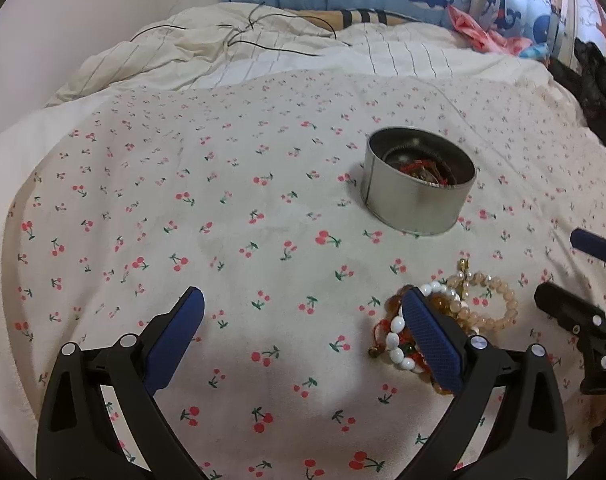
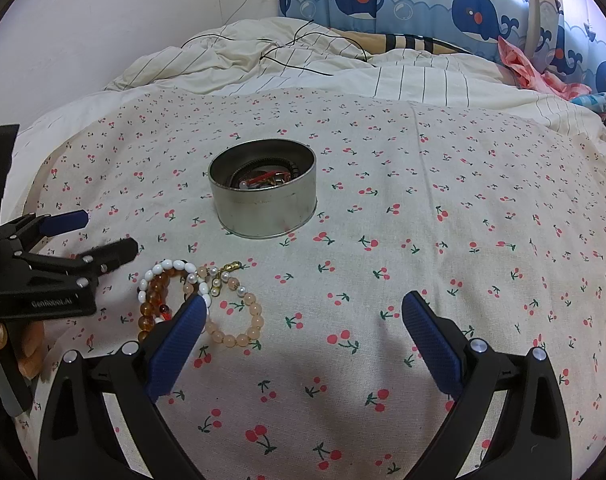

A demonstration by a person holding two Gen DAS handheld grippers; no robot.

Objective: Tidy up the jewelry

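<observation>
A round metal tin [image 1: 417,192] [image 2: 263,196] stands on the cherry-print bed cover and holds several pieces of jewelry. A pile of bead bracelets lies in front of it: a white bead bracelet [image 1: 395,340] [image 2: 175,270], an amber bead bracelet [image 2: 151,308] and a peach bead bracelet [image 1: 491,308] [image 2: 243,320] with a small gold chain [image 2: 223,276]. My left gripper [image 1: 303,316] [image 2: 107,236] is open and empty, its right finger beside the pile. My right gripper [image 2: 303,316] [image 1: 559,268] is open and empty, its left finger at the pile's edge.
The cherry-print cover [image 2: 423,240] spreads over the bed. A rumpled striped quilt [image 2: 303,68] with a black cable [image 2: 295,56] lies behind. Whale-print curtains [image 2: 423,4] hang at the back; pink cloth [image 2: 535,72] lies at the right. A wall is on the left.
</observation>
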